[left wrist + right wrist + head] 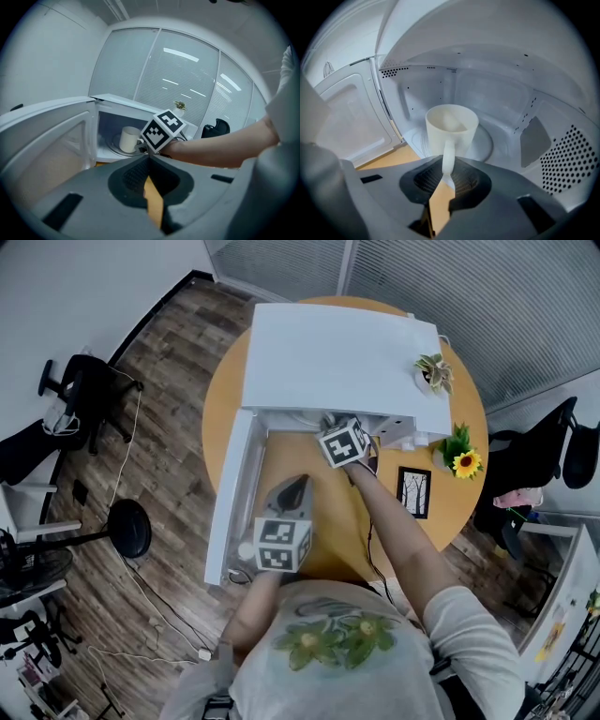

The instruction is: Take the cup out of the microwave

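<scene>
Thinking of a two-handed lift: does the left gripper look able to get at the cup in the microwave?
Probably yes: the door stands open and the cup shows clear beside the right gripper, shut on its handle.

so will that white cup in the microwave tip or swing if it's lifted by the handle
The white handled cup looks rigid, probably ceramic, so it shouldn't flex. Held only by its thin handle in the right tongs, it may swing or tilt. It looks empty, so likely light.

Round wooden table [220, 418] carries a white microwave [337, 362], a picture frame [413, 491] and a potted sunflower [459, 456].
</scene>
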`<state>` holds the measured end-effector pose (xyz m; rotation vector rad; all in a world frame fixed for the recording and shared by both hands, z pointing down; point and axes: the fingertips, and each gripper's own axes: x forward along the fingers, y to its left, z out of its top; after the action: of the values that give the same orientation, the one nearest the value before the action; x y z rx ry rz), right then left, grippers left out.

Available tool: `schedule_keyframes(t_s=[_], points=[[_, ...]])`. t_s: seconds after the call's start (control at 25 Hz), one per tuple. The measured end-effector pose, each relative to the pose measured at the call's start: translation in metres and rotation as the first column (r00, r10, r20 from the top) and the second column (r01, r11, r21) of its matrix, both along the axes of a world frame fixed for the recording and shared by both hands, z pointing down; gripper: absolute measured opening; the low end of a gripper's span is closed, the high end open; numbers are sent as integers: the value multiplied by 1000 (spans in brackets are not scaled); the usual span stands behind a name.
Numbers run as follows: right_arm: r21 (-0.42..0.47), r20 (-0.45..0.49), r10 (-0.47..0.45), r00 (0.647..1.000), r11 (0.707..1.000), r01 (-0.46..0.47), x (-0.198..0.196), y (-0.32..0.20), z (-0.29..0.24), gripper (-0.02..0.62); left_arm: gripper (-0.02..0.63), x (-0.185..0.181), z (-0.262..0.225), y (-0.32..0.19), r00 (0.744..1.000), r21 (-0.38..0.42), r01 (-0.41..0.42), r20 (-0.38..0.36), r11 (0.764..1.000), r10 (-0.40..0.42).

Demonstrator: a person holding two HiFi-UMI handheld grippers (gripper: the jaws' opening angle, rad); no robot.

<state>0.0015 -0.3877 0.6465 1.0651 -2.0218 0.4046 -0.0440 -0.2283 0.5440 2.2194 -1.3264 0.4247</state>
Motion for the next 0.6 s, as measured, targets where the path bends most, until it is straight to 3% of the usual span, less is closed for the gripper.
schedule_keyframes(t_s=[0.4,0.6], points=[[61,51,-33,998,998,30,1,12,-21,58,4,4,-5,1,1000,8,6,-1,1000,-6],[14,55,-17,998,1000,16,5,17,-15,60,4,5,-7,4,1000,13,8,2,1000,-8]])
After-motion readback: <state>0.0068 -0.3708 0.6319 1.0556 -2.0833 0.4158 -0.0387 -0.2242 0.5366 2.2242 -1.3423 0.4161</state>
